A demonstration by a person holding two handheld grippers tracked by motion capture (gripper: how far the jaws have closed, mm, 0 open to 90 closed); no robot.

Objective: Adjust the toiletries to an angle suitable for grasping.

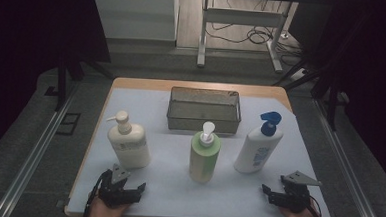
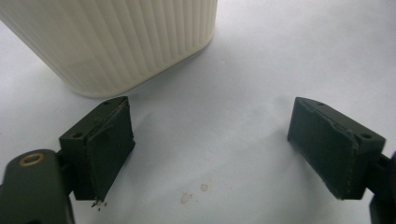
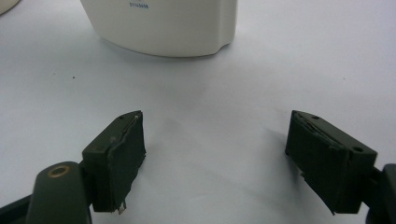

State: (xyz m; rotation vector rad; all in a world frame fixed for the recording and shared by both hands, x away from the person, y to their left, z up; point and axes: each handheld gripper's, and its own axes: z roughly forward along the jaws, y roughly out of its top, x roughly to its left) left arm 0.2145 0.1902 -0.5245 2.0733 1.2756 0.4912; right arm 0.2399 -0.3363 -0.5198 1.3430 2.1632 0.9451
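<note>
Holding both grippers low over the desk [image 1: 176, 193].
My left gripper [image 1: 127, 184], jaws apart, empty; cream bottle [image 1: 128, 142] at 12 o'clock. Right gripper [image 1: 277, 190] likewise, white bottle [image 1: 258, 147] at 11.

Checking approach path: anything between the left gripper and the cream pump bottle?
Nothing: bare white mat between the open left gripper and the cream pump bottle, per the left gripper view.

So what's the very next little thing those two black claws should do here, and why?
Probably ease the left gripper forward toward the cream pump bottle. Its fingers stand open with nothing between them, and that bottle's ribbed base sits just ahead, untouched. The right gripper is open too, its white bottle with the blue pump a bit farther off.
</note>
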